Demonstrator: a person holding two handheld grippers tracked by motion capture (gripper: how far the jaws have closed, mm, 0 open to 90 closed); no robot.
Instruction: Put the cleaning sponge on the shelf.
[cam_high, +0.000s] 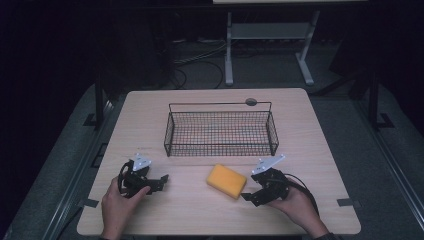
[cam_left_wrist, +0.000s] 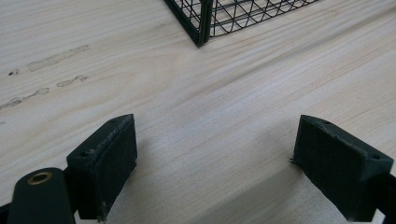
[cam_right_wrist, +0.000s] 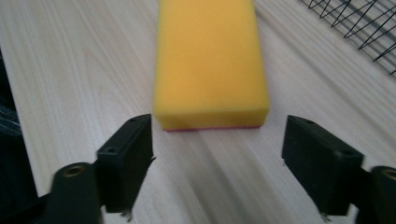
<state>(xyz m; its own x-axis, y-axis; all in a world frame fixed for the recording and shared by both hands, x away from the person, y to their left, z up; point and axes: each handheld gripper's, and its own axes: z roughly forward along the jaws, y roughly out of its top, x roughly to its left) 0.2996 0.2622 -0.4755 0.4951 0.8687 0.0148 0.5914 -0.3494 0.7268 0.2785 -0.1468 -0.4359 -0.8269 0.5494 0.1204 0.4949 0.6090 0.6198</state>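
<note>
A yellow sponge (cam_high: 226, 181) lies flat on the wooden table (cam_high: 310, 150), in front of a black wire basket (cam_high: 221, 131). My right gripper (cam_high: 248, 196) sits just right of the sponge, pointing at it. In the right gripper view the sponge (cam_right_wrist: 210, 60) shows a thin red underside, and it lies just beyond the open jaws of the right gripper (cam_right_wrist: 217, 161), with nothing between them. My left gripper (cam_high: 159, 181) rests at the table's front left, held by a hand. Its jaws stand wide over bare wood in the left gripper view (cam_left_wrist: 215, 168).
The wire basket's corner (cam_left_wrist: 201, 28) shows ahead of the left gripper, and its mesh (cam_right_wrist: 364, 28) at the right gripper view's upper right. A round grommet (cam_high: 251, 102) sits at the table's far edge. Beyond the table stand a white desk frame (cam_high: 270, 45) and floor cables.
</note>
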